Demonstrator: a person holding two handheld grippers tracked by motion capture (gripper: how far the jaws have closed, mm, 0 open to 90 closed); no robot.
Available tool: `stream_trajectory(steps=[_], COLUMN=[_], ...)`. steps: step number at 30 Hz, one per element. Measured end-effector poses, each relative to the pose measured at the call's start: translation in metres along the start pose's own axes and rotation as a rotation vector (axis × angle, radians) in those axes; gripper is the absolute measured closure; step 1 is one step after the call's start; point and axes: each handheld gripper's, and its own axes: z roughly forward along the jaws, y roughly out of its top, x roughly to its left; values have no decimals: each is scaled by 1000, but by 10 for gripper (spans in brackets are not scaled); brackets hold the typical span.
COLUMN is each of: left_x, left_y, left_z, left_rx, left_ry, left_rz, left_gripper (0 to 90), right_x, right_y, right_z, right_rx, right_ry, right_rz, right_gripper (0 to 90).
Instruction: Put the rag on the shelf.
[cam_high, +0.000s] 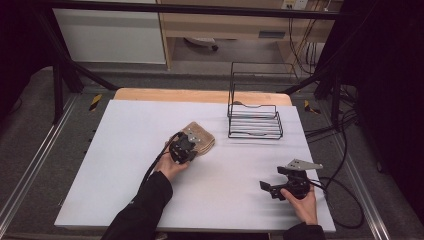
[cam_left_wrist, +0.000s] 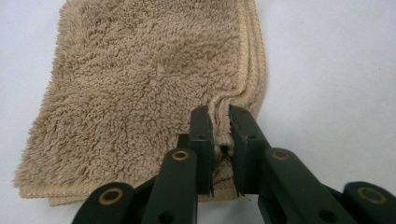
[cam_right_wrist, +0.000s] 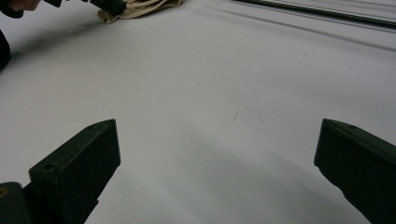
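A folded tan terry towel (cam_high: 201, 137) (cam_left_wrist: 140, 79) lies on the white table (cam_high: 125, 200), a little left of its middle. My left gripper (cam_high: 190, 148) (cam_left_wrist: 221, 114) comes at it from the near side, its jaws pinching the towel's stitched, folded edge. My right gripper (cam_high: 271, 181) (cam_right_wrist: 217, 135) rests low over the table near the front right, jaws wide apart with only bare table between them. The right gripper view catches the towel (cam_right_wrist: 140, 7) at its top left.
A black wire rack (cam_high: 255, 120) stands at the back right of the table. Black cables (cam_high: 345, 200) trail off the table's right edge. A wooden board edge (cam_high: 200, 95) shows behind the white surface.
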Motion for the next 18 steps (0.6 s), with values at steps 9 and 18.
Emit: stream_trajectory(steps=[9,18], left_x=[10,15], left_y=[-1,3], left_z=[-3,-20], left_rx=[-25,-49], left_ry=[-60,-83], left_rz=[-48,-71], left_gripper=[837,843], right_x=[0,0], right_y=[0,0], right_z=[1,1], right_rx=[5,7], right_ry=[3,6], right_rz=[-4,-5], right_gripper=[10,10])
